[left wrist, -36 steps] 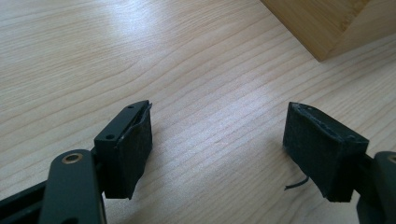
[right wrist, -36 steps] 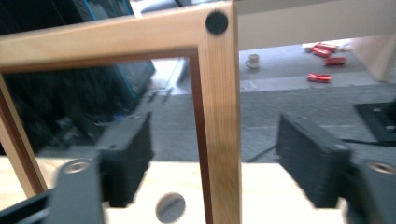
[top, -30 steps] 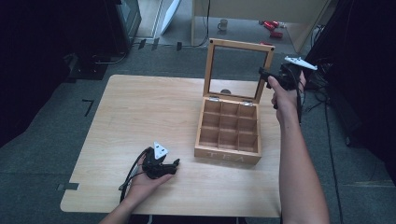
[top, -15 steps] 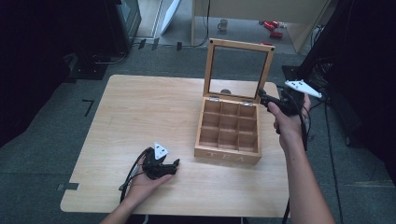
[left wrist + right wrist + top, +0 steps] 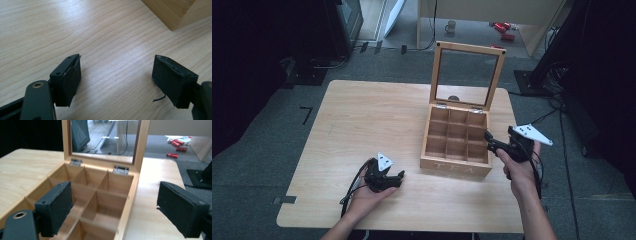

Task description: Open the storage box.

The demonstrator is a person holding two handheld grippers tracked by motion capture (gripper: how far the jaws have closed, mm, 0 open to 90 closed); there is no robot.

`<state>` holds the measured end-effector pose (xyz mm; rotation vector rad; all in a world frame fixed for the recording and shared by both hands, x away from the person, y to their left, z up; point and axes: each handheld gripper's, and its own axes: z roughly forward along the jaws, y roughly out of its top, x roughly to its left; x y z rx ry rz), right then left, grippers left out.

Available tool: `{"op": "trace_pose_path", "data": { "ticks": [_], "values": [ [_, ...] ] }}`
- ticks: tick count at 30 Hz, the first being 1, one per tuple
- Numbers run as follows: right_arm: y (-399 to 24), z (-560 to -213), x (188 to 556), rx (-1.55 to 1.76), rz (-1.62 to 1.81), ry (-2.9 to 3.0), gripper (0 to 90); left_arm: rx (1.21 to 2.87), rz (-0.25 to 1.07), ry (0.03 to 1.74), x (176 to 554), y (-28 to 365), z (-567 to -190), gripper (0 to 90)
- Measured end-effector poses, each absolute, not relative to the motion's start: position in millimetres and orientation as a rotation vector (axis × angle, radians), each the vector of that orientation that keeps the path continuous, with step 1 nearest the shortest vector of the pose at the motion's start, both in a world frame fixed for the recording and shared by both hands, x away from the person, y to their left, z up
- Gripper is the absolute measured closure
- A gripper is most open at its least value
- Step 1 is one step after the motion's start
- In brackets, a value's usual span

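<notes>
A wooden tea box (image 5: 455,166) stands right of the table's middle, its glass-paned lid (image 5: 494,77) upright and its several compartments empty. My right gripper (image 5: 488,140) hovers at the box's right side, pointing left over its rim. In the right gripper view its jaws (image 5: 115,190) are open and empty, straddling the box's right wall (image 5: 127,202) below the lid (image 5: 141,140). My left gripper (image 5: 400,176) rests low near the table's front, left of the box and pointing toward it. Its jaws (image 5: 117,62) are open over bare wood, with a box corner (image 5: 172,10) ahead.
The light wooden table (image 5: 362,115) has bare room left of the box. On the floor beyond it are a mug (image 5: 452,25), red cans (image 5: 502,27) and dark equipment at both sides. A cable trails from each gripper.
My right gripper has come down from beside the lid's top right corner toward the front, to the box's right side. The left gripper has stayed where it was.
</notes>
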<state>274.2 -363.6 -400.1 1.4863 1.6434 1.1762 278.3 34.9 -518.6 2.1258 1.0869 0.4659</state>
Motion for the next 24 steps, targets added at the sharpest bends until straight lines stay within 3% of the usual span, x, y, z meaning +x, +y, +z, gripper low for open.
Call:
{"op": "trace_pose_path", "data": {
  "ticks": [10, 24],
  "values": [
    [-372.6, -431.9, 230.9, 1.526, 1.149, 1.668, 12.8, 2.135, 0.453, 1.078, 278.0, 35.2, -518.5, 20.6],
    [-388.5, -483.9, 197.1, 1.606, 1.073, 1.708, 12.8, 2.133, 0.457, 1.078, 277.7, 34.1, -518.9, 19.7]
  ]
}}
